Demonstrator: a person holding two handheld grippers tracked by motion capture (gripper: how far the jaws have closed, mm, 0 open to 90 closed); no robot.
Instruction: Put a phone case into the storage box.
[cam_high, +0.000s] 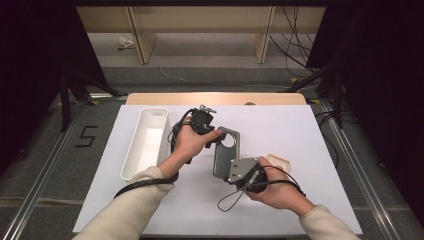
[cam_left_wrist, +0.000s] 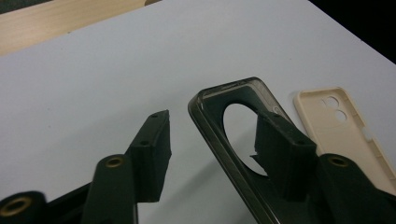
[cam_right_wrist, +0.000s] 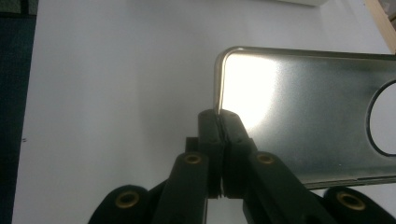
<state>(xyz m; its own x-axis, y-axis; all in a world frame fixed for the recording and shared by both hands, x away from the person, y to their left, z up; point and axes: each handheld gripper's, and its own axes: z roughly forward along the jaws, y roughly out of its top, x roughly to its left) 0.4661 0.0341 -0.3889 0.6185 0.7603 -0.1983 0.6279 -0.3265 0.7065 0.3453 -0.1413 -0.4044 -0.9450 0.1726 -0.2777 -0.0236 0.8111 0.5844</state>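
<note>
A smoky grey phone case (cam_high: 227, 150) with a round camera hole is held above the white table mat. My right gripper (cam_high: 227, 172) is shut on its near edge; in the right gripper view the gripper (cam_right_wrist: 219, 116) pinches the case (cam_right_wrist: 299, 107) by its corner. My left gripper (cam_high: 217, 134) is at the case's far end. In the left gripper view the gripper (cam_left_wrist: 215, 119) stands half apart with the case's long rim (cam_left_wrist: 210, 122) between its jaws. One finger (cam_left_wrist: 280, 154) shows through the hole; the other finger (cam_left_wrist: 152, 149) is off the rim.
A beige phone case (cam_high: 278, 161) lies flat on the mat just right of my right hand, also the beige case (cam_left_wrist: 345, 135) beside the grey one. A long white tray (cam_high: 131, 150) stands at the mat's left. The mat (cam_high: 280, 125) is bare at the far right.
</note>
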